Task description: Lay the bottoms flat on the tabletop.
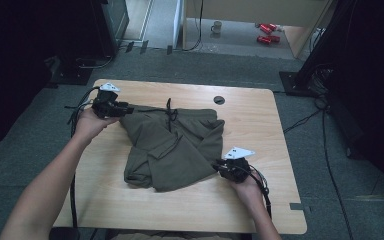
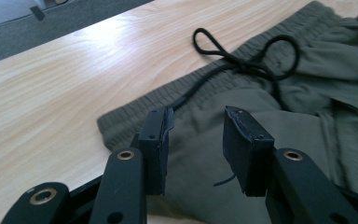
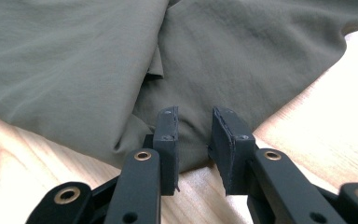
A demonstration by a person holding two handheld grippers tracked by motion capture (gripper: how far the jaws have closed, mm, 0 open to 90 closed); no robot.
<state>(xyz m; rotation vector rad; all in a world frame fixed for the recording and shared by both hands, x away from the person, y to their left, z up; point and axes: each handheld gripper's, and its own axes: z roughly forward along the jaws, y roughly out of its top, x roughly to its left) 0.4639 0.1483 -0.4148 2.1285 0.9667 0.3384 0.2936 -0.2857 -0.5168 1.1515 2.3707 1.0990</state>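
Olive-green shorts lie crumpled and partly folded in the middle of the wooden table. A black drawstring is tied in a bow at their elastic waistband. My left gripper is at the waistband's left corner, and its jaws stand open just over the fabric without pinching it. My right gripper is at the shorts' near right edge. In the right gripper view its jaws are apart, with the cloth's edge right in front of the gap.
A round cable hole sits in the table behind the shorts. Bare wood surrounds the shorts on all sides. On the floor beyond are red cans, a mug and dark stands, and cables run along the right.
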